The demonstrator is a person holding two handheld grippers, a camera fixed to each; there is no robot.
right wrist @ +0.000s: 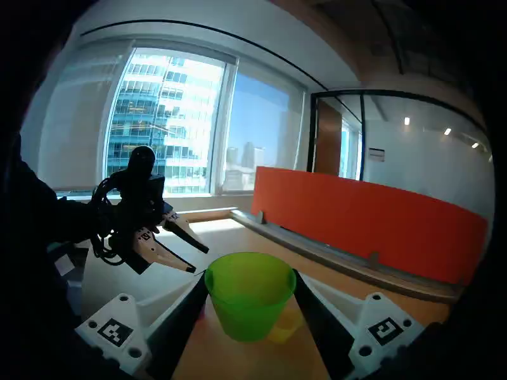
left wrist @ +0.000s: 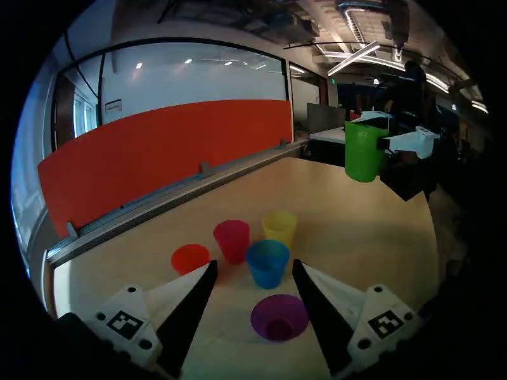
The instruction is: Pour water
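Several plastic cups stand grouped on the wooden table (left wrist: 361,215): an orange one (left wrist: 190,258), a red one (left wrist: 232,240), a yellow one (left wrist: 279,228), a blue one (left wrist: 267,263) and a purple one (left wrist: 279,318). My left gripper (left wrist: 253,265) is open above the table, and the purple cup stands upright below the gap between its fingers, untouched. A green cup (right wrist: 250,294) is held upright in the air, my right gripper (right wrist: 250,278) shut on its sides. In the left gripper view that green cup (left wrist: 364,152) hangs far right over the table's far edge. The left gripper (right wrist: 198,261) appears at left, open.
An orange partition (left wrist: 165,152) with a metal rail (left wrist: 190,190) runs along the table's far side. Large windows (right wrist: 171,120) lie behind the left gripper. A dark sleeve (right wrist: 38,221) holds that gripper. The table's rounded edge (left wrist: 431,221) is at the right.
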